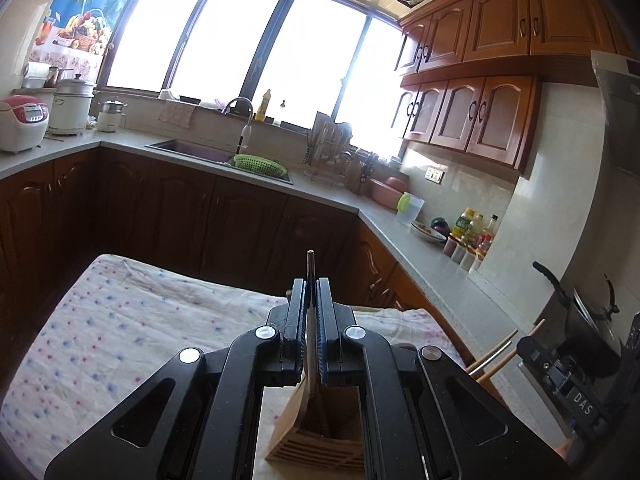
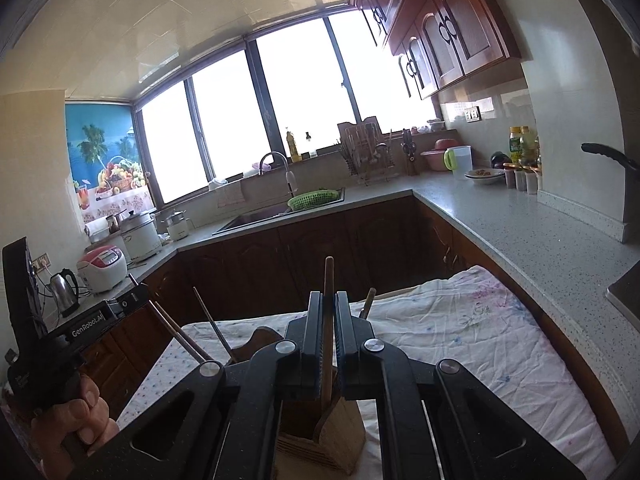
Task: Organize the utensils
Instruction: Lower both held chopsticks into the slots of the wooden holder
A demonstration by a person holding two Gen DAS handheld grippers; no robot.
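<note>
We have our left gripper (image 1: 311, 292) clamped on a thin metal utensil (image 1: 310, 276), whose handle stands upright between the pads while its lower end reaches down into the wooden holder (image 1: 320, 446). Our right gripper (image 2: 329, 304) is clamped on a wooden utensil (image 2: 329, 276), also upright, its flat lower end resting at the wooden holder's rim. The holder stands on the floral cloth (image 1: 120, 332) covering the table, and a few chopsticks (image 2: 180, 332) lean out of it (in the right wrist view they tilt leftward, near our left hand (image 2: 80, 416)). Behind lies the kitchen counter (image 2: 500, 216).
</note>
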